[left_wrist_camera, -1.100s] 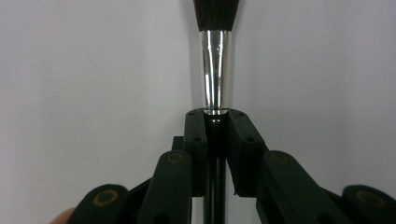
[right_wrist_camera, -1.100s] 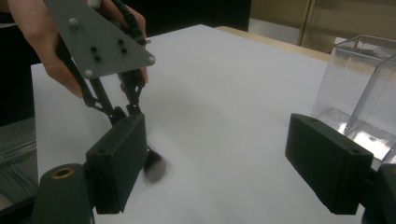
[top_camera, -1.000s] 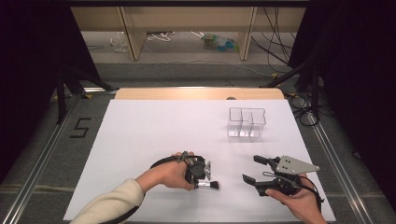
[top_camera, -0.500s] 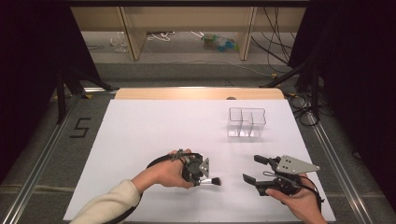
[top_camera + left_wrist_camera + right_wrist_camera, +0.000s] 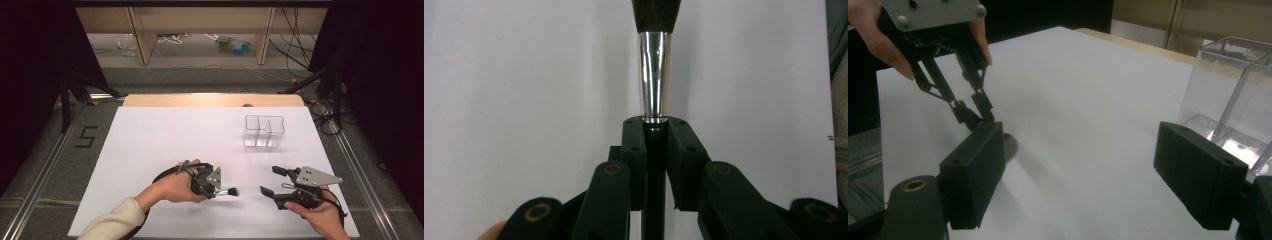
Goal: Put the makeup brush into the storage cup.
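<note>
Item: makeup brush (image 5: 654, 65), dark bristle tuft, shiny metal ferrule, slim black handle — pinched in my left gripper (image 5: 216, 186) low over the white table (image 5: 165, 135). Right gripper (image 5: 275, 181) spread, empty. Step: carry; next I'd judge a lift toward the clear two-cell plastic holder (image 5: 264, 131)

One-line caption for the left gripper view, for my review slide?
Left gripper clamps a makeup brush by its handle, bristles pointing away over the white table.

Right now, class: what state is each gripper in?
Left gripper: shut on the black-handled, silver-ferruled makeup brush.
Right gripper: open, holding nothing.
</note>
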Demonstrator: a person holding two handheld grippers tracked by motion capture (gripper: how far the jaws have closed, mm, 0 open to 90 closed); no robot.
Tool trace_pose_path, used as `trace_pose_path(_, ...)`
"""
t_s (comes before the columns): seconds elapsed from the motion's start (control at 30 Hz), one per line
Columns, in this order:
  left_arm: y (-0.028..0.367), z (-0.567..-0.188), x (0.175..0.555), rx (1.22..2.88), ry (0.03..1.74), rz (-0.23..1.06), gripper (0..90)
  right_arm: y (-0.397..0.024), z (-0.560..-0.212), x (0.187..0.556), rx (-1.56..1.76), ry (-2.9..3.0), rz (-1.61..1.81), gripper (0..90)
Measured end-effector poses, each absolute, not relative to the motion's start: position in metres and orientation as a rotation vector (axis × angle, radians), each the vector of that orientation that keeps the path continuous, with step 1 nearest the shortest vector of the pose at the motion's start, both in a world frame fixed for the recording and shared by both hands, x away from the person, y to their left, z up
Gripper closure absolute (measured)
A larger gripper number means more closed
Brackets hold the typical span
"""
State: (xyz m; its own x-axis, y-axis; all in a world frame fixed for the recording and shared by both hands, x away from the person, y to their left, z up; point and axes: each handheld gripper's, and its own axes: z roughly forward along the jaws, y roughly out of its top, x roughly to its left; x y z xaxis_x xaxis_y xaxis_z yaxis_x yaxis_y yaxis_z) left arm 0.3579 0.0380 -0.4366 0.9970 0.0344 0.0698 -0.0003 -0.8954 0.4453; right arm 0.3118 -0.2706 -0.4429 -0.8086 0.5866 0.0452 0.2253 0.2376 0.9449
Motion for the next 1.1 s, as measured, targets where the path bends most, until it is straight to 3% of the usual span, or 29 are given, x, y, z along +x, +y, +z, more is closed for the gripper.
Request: trace_pose_path(1.1,0.06,-0.439,0.35,2.401,0.164,0.198,79.4,-0.271,-0.443,0.312,0.765,2.192,1.597,21.7)
